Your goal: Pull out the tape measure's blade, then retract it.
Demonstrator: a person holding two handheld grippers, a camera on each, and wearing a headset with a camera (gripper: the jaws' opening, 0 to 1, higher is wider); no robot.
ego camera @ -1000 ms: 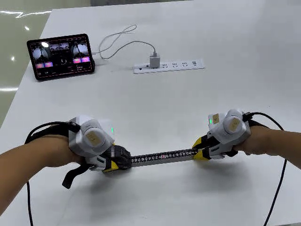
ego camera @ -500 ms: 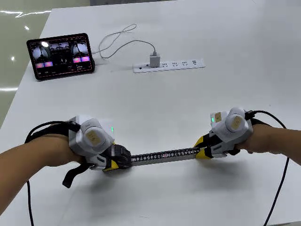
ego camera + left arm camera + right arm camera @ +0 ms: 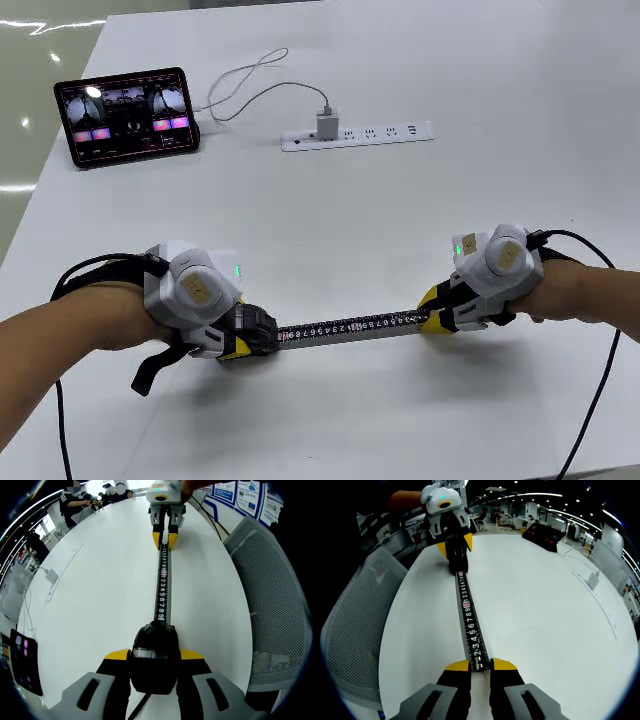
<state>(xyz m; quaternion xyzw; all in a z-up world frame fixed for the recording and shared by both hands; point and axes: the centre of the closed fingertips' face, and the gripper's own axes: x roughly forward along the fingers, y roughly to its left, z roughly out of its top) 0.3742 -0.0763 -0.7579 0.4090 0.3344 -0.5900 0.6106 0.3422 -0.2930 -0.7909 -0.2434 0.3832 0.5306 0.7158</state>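
Closest to me, my left gripper (image 3: 238, 343) has its jaws clamped round the black case of the tape measure (image 3: 154, 657), held low over the white table (image 3: 400, 420); I cannot tell whether the case touches it. From the case the blade (image 3: 350, 326) runs straight across to my right gripper (image 3: 480, 666), whose jaws are pinched shut on the blade's free end (the numbers read cleanly along it, so it lies face up and untwisted).

I judge the pull-out well along and the retraction not yet begun. The danger is the spring. If the right jaws let go all at once, the blade would whip back and could kink, or jolt the case out of the left grip. Pulling off-line or lifting one end could buckle the blade too.

Further back, the power strip (image 3: 358, 136) with its charger (image 3: 327, 126) and cable (image 3: 250, 85), and the tablet (image 3: 127, 116), sit well apart from the blade.
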